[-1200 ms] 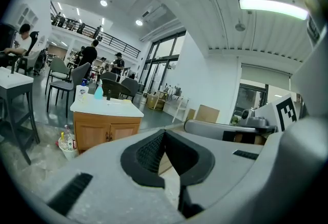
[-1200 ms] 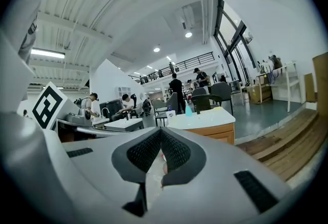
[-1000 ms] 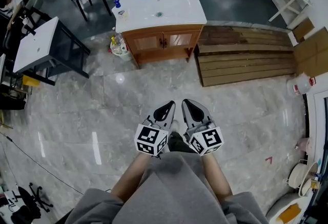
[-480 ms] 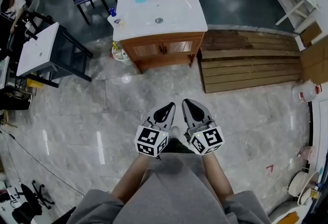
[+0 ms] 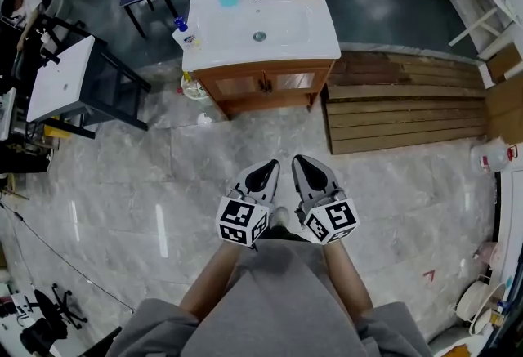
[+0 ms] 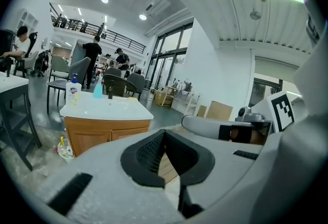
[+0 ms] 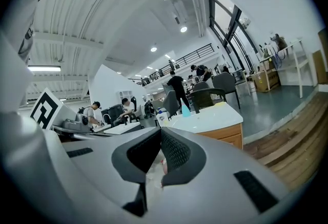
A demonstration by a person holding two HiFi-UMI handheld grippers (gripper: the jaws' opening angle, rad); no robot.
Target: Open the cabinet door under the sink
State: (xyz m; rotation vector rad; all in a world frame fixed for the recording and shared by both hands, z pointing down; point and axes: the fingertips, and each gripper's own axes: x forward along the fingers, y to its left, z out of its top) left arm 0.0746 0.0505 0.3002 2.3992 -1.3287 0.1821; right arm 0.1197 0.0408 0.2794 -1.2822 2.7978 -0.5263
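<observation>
Grey marble floor (image 5: 122, 184), glossy. Wooden planks (image 5: 409, 110), beside the cabinet. Wooden cabinet (image 5: 265, 94) under a white sink (image 5: 260, 24), well ahead of both grippers; its two doors (image 5: 265, 83) closed. Left gripper (image 5: 268, 167), right gripper (image 5: 302, 163): side by side above the floor, jaws together, nothing held.

Your left gripper (image 6: 163, 135) shows its jaws pressed together on nothing at lower centre, while the wooden sink cabinet (image 6: 102, 124) stands well beyond at left, doors (image 6: 95, 141) closed.
</observation>
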